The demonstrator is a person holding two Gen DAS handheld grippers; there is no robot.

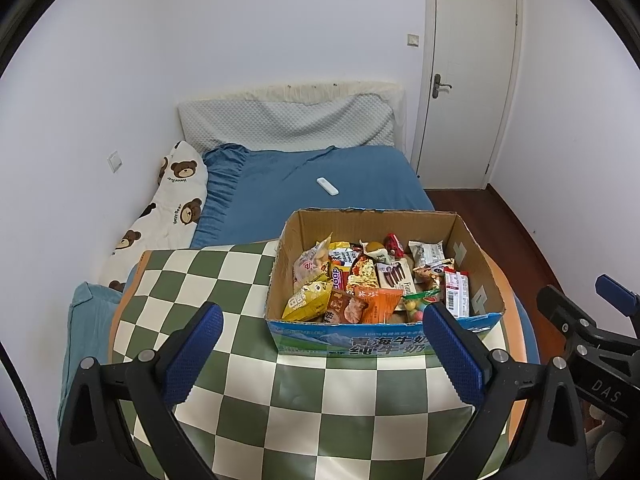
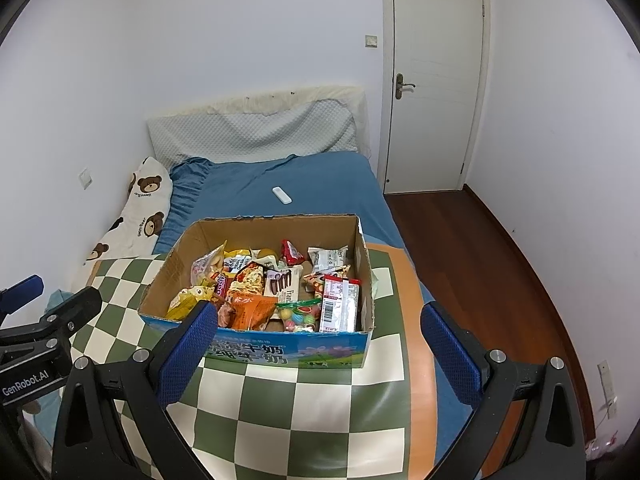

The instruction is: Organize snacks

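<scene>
An open cardboard box [image 1: 474,246] with a blue printed front [image 2: 288,350] stands on a green and white checkered cloth [image 1: 240,280]. It is full of mixed snack packets, among them a yellow bag [image 1: 306,302], an orange packet [image 1: 376,300] and a white and red packet [image 2: 340,304]. My left gripper [image 1: 322,350] is open and empty, just short of the box's near side. My right gripper [image 2: 320,344] is open and empty, also in front of the box. Each gripper shows at the edge of the other's view.
The cloth [image 2: 280,420] covers the near end of a bed with a blue sheet [image 1: 320,184]. A white remote [image 1: 327,186] lies on the sheet. A bear-print pillow [image 1: 176,196] lies at the left wall. A closed white door [image 2: 436,80] and wooden floor [image 2: 480,260] are at the right.
</scene>
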